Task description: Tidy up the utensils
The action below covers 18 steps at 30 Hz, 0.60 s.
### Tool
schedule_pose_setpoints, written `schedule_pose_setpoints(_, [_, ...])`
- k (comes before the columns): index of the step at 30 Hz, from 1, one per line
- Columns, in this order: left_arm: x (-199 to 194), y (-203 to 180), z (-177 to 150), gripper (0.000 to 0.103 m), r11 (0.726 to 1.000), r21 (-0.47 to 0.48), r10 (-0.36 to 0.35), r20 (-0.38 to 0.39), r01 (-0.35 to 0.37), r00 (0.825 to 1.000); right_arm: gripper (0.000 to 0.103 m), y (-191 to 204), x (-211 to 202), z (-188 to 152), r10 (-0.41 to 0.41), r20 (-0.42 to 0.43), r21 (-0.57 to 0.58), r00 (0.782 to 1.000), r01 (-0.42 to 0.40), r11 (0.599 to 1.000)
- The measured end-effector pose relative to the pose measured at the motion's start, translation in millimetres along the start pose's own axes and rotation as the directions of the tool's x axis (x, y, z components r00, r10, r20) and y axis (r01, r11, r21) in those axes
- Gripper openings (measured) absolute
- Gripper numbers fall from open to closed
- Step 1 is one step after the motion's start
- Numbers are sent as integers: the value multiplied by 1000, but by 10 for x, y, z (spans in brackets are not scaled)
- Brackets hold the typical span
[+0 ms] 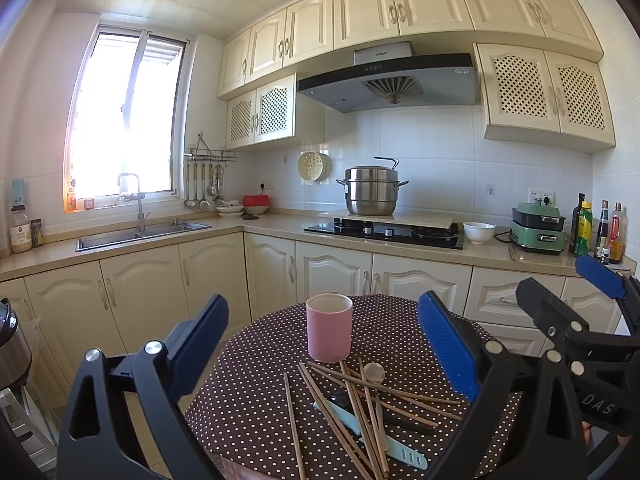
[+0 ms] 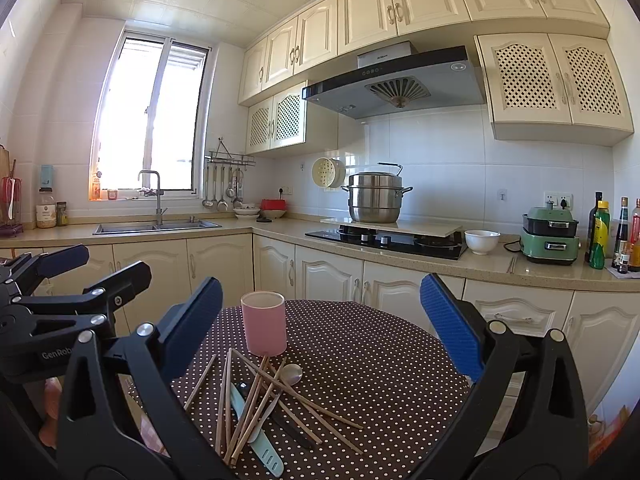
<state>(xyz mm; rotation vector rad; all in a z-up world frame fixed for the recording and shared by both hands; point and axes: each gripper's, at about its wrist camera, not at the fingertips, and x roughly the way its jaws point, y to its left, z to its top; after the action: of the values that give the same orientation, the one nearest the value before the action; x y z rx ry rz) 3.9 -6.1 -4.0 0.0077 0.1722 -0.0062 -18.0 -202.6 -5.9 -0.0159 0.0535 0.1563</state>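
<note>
Both black, blue-padded grippers — left gripper, right gripper — gape wide, empty, above scattered wooden chopsticks beside the upright pink cylindrical cup.

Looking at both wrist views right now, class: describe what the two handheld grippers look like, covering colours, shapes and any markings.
Both match: the left gripper and the right gripper have black plastic frames with triangular cut-outs and silver rivets at the joints. Each finger ends in a flat blue ribbed pad. Pale lettering runs along the bodies, only partly legible. No cables or sleeves show.
</note>
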Motion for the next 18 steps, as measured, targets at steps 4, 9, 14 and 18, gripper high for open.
schedule_pose_setpoints(4, [8,-5,-6,94,1000,0,0,1,0,1000,97,11,12,-7,0,-1,0,1000,0,1000])
schedule_pose_setpoints(9, [8,-17,9,94,1000,1,0,1,0,1000,97,10,18,11,-1,-2,0,1000,1,1000])
schedule_pose_setpoints(14, [-4,-19,26,94,1000,1,-2,1,2,1000,97,5,25,19,3,-6,6,1000,-3,1000])
schedule_pose_setpoints(18, [1,-21,23,94,1000,2,-2,0,2,1000,97,3,27,18,2,-6,5,1000,-2,1000])
